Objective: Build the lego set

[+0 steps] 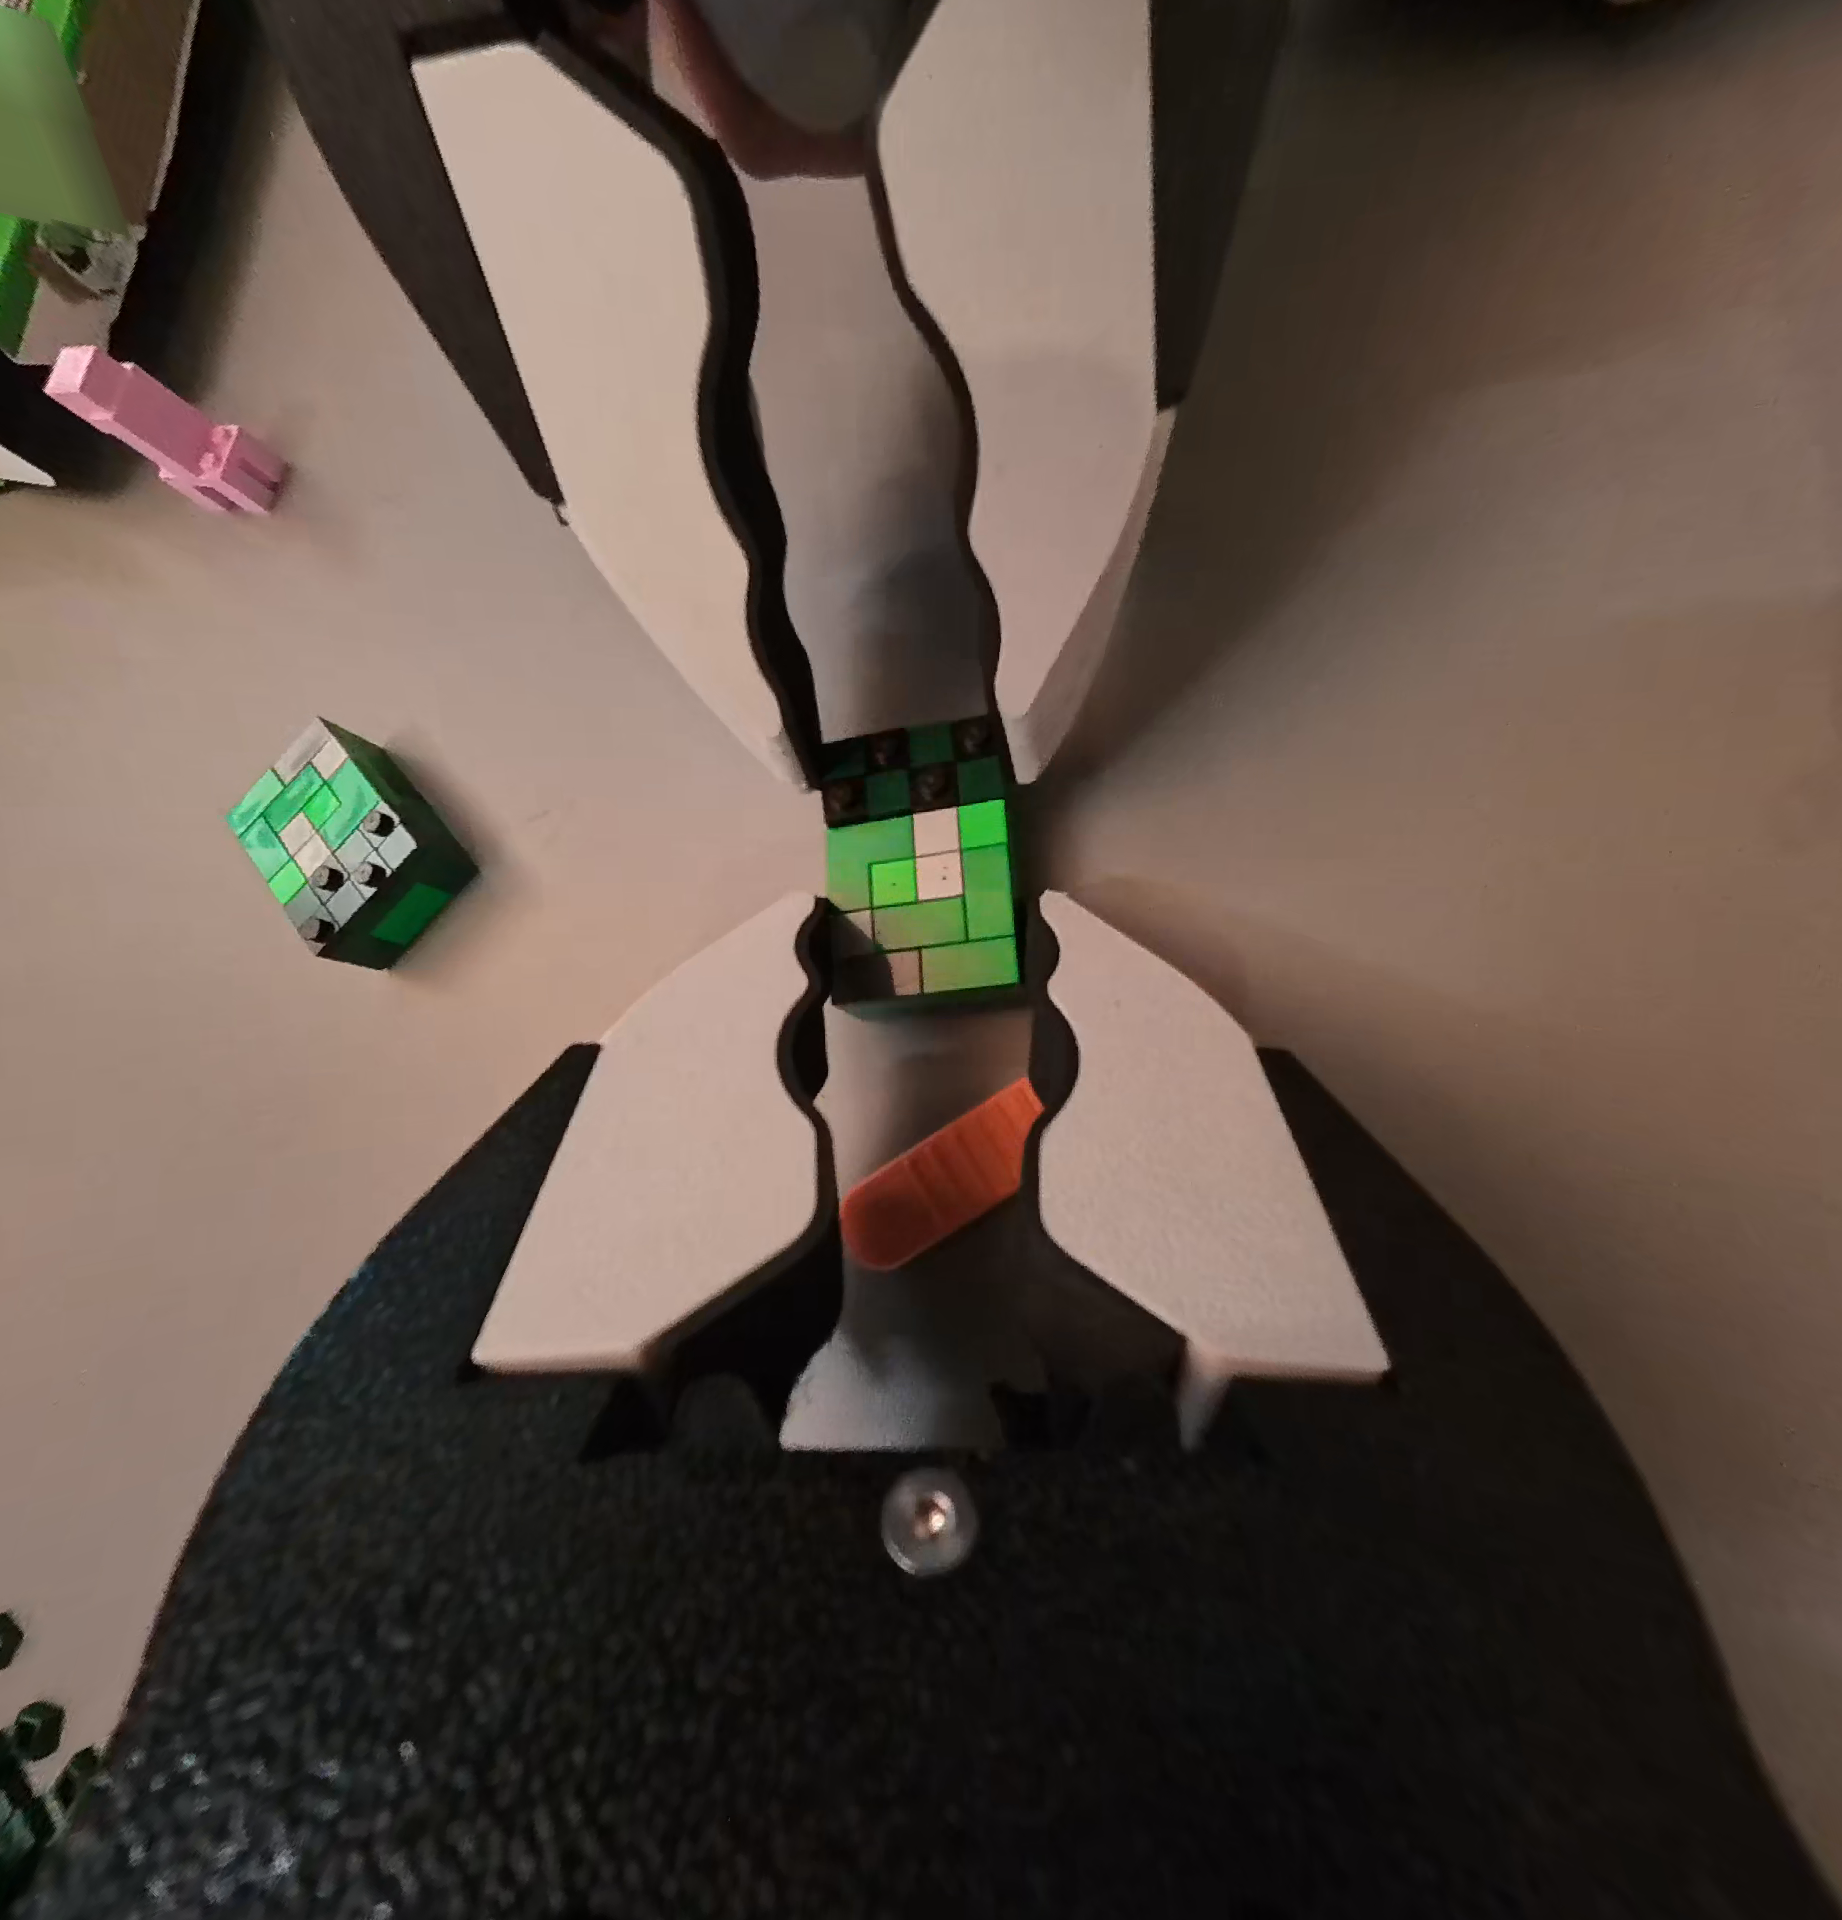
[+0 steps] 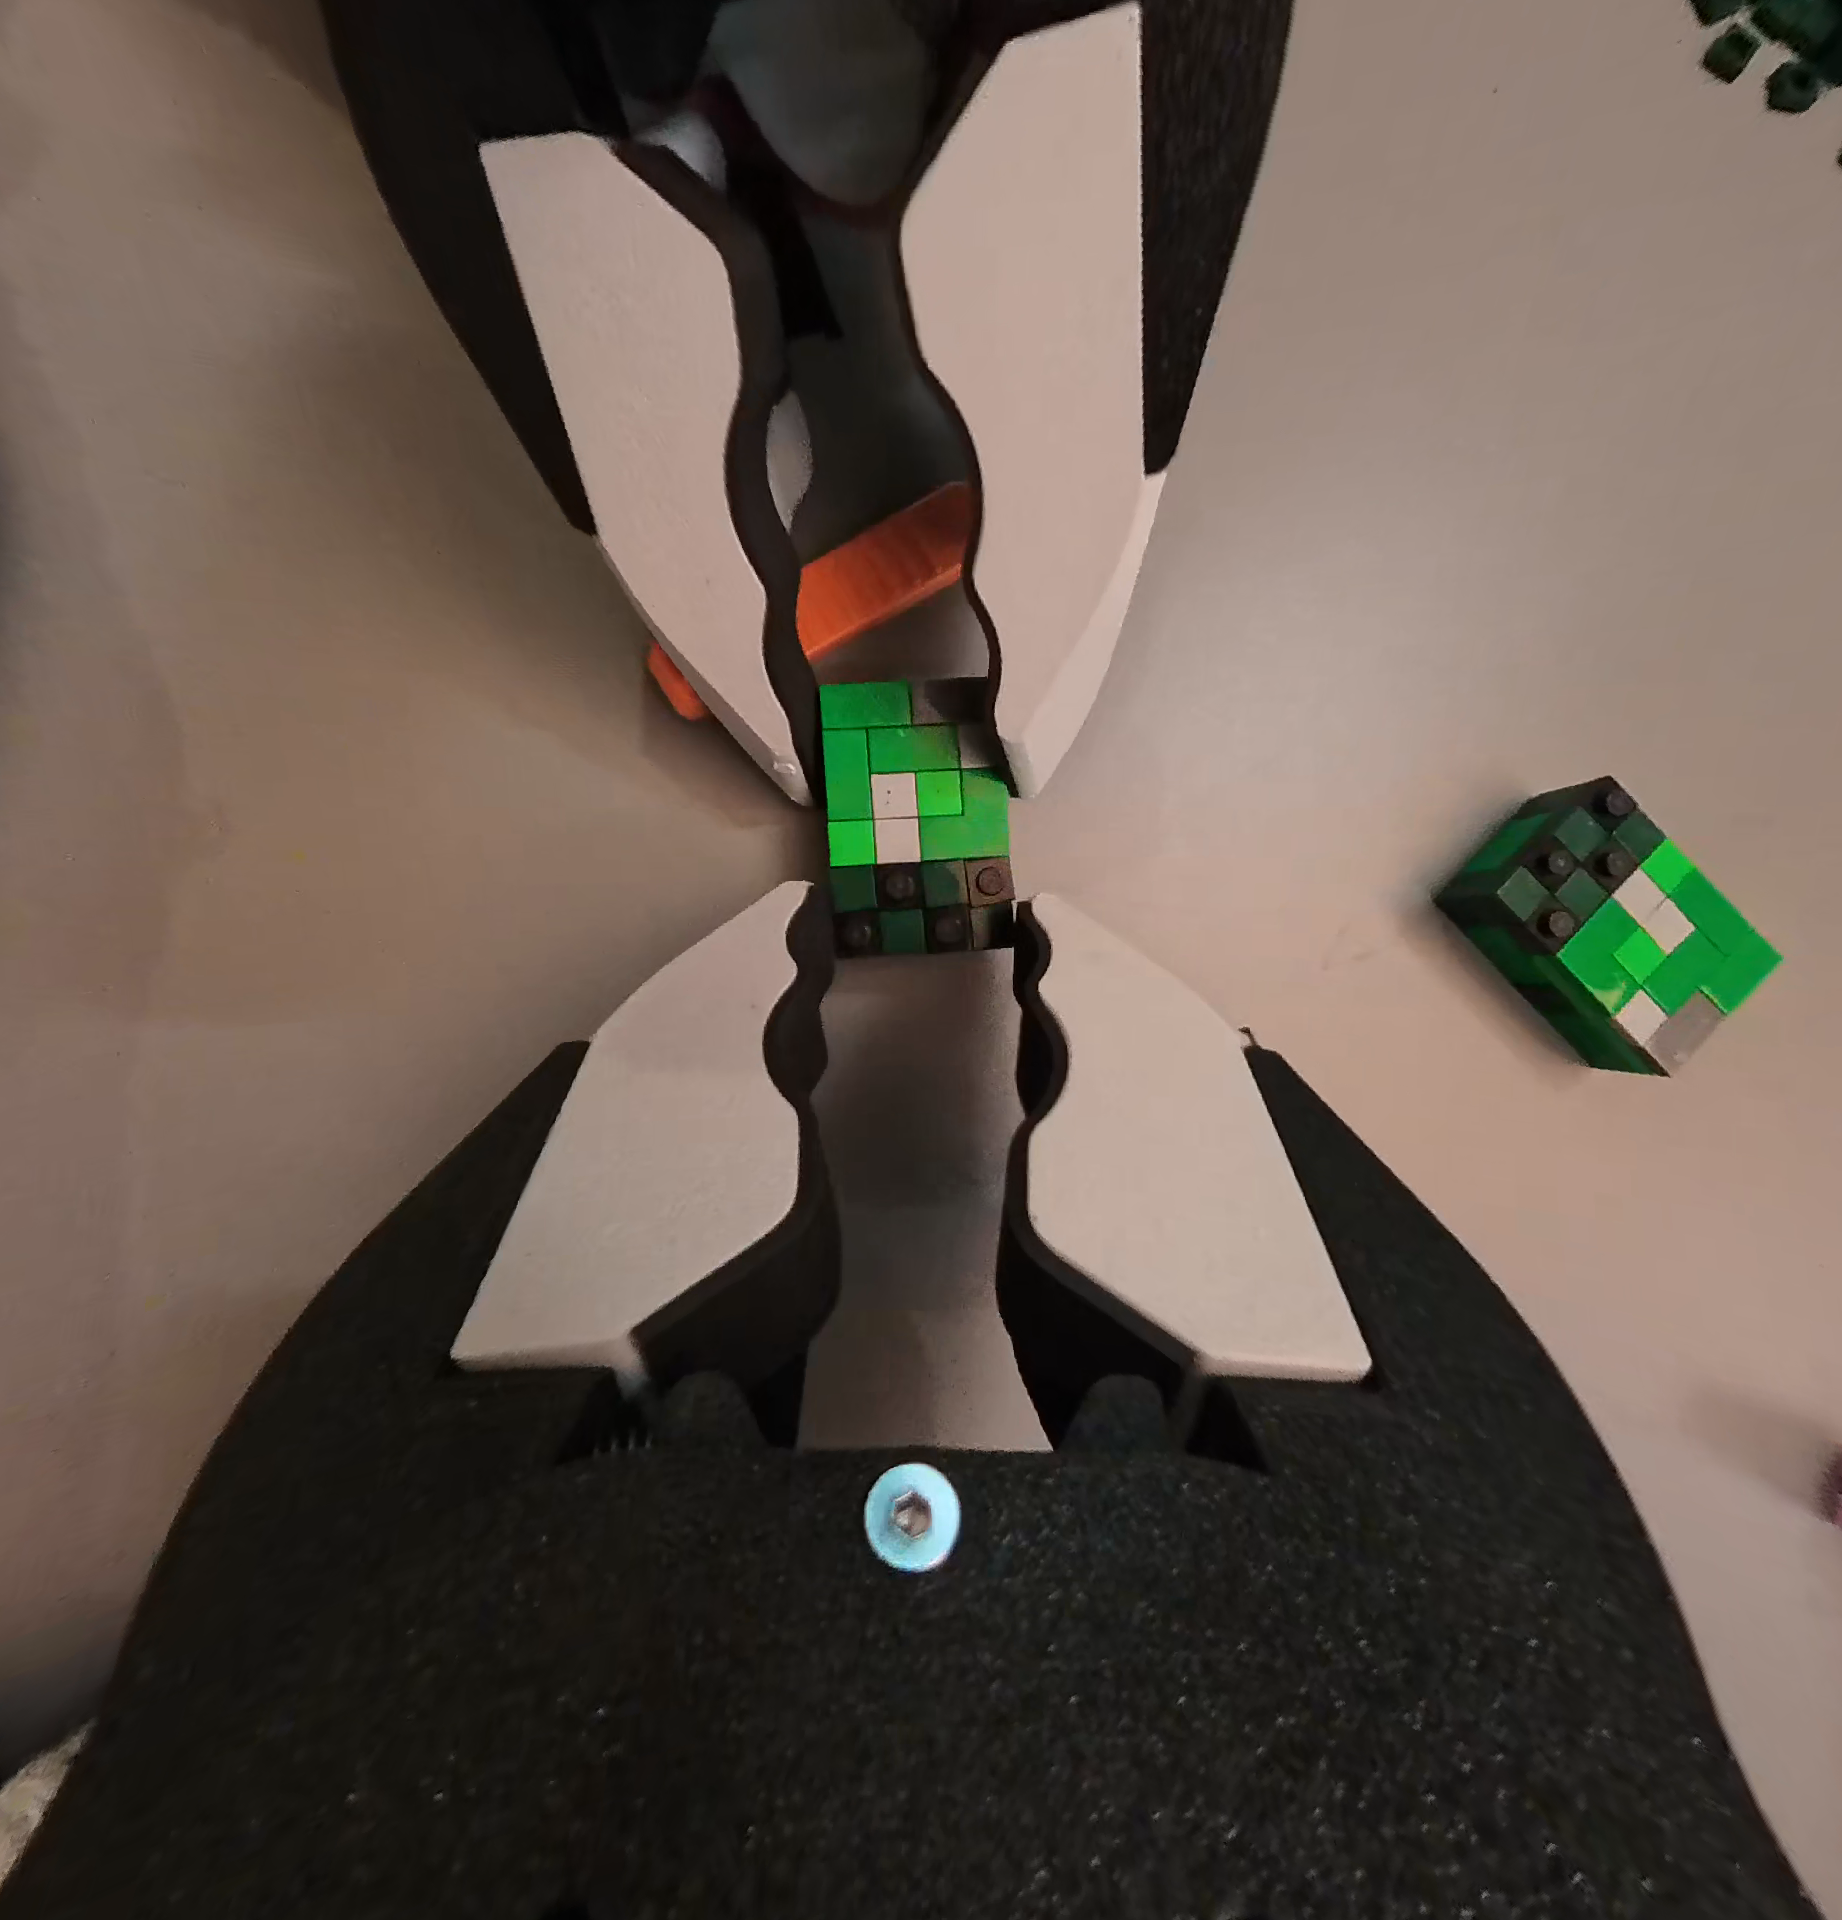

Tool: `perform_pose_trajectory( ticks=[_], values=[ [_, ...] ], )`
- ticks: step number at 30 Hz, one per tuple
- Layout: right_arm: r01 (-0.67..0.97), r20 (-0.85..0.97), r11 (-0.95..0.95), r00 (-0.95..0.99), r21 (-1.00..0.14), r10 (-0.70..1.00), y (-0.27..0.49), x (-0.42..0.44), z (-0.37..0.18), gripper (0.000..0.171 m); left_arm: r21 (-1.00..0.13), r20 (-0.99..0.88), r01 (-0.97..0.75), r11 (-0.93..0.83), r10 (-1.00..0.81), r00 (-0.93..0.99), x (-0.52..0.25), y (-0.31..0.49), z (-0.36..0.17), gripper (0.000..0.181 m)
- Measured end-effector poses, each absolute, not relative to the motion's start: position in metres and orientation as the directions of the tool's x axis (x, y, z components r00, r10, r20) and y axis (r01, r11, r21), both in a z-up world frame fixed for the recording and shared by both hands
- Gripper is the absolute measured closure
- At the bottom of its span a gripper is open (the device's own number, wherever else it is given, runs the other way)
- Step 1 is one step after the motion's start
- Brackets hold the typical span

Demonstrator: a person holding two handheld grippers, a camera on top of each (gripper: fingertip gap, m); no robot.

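Together, gripped one green block [image 1: 927, 883] from opposite ends, above the pale table [image 1: 1519, 727]. Left gripper [image 1: 922, 940] clamped on the tiled end, fingertips [image 1: 782, 935] pressed against the block's sides. Right gripper [image 2: 917, 920] clamped on the studded end, its fingertips [image 2: 1062, 935] hard against the dark-green rows where four black studs showed. Same block [image 2: 912, 810] seen in the right wrist view: bright green tiles on top, two white ones near the middle. Counted two blocks in all: the held one and a second block [image 1: 351, 847] lying loose on the table, well apart from the grippers and untouched. Seen also in the right wrist view [image 2: 1608, 925], tilted, with four black studs showing at one end and green and white tiles at the other. Noted one orange tool [image 1: 938, 1174] flat on the table beneath the left gripper, and one pink piece [image 1: 164, 431] far off near the left view's edge. Spotted a few small dark-green loose bricks [image 2: 1790, 62] scattered at a corner; exact number too blurred to count.
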State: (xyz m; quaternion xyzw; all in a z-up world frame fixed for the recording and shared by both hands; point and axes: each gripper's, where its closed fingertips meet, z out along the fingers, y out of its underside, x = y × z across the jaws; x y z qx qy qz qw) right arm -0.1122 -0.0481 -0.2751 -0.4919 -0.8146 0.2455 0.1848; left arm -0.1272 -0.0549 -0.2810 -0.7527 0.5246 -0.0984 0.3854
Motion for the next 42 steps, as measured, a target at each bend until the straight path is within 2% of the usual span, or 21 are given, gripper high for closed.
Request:
perform_pose_trajectory(
  ticks=[15,22,25,29,37,42],
  values=[
    [0.722,0.012,0.357,-0.435,-0.593,0.9,-0.048,-0.112,-0.278,0.138,-0.692,-0.28,-0.71,-0.126,-0.86,0.425,-0.126,-0.054,-0.28,0.145],
    [0.727,0.008,0.346,-0.425,-0.593,0.905,-0.047,-0.112,-0.278,0.138,-0.684,-0.274,-0.718,-0.129,-0.867,0.417,-0.133,-0.057,-0.276,0.126],
    [0.724,0.009,0.348,-0.428,-0.596,0.904,-0.048,-0.112,-0.277,0.138,-0.71,-0.221,-0.687,-0.156,-0.877,0.427,-0.127,-0.058,-0.277,0.129],
    [0.719,0.003,0.348,-0.434,-0.602,0.901,-0.05,-0.113,-0.277,0.138,-0.702,-0.242,-0.696,-0.15,-0.869,0.432,-0.125,-0.055,-0.281,0.146],
    [0.648,0.031,0.34,-0.439,-0.682,0.898,-0.064,-0.135,-0.254,0.138,-0.666,-0.296,-0.727,-0.166,-0.835,0.463,-0.153,-0.067,-0.257,0.146],
    [0.65,0.079,0.386,-0.449,-0.655,0.89,-0.072,-0.147,-0.253,0.138,-0.703,-0.261,-0.68,-0.209,-0.814,0.519,-0.173,-0.081,-0.257,0.146]
  ],
)
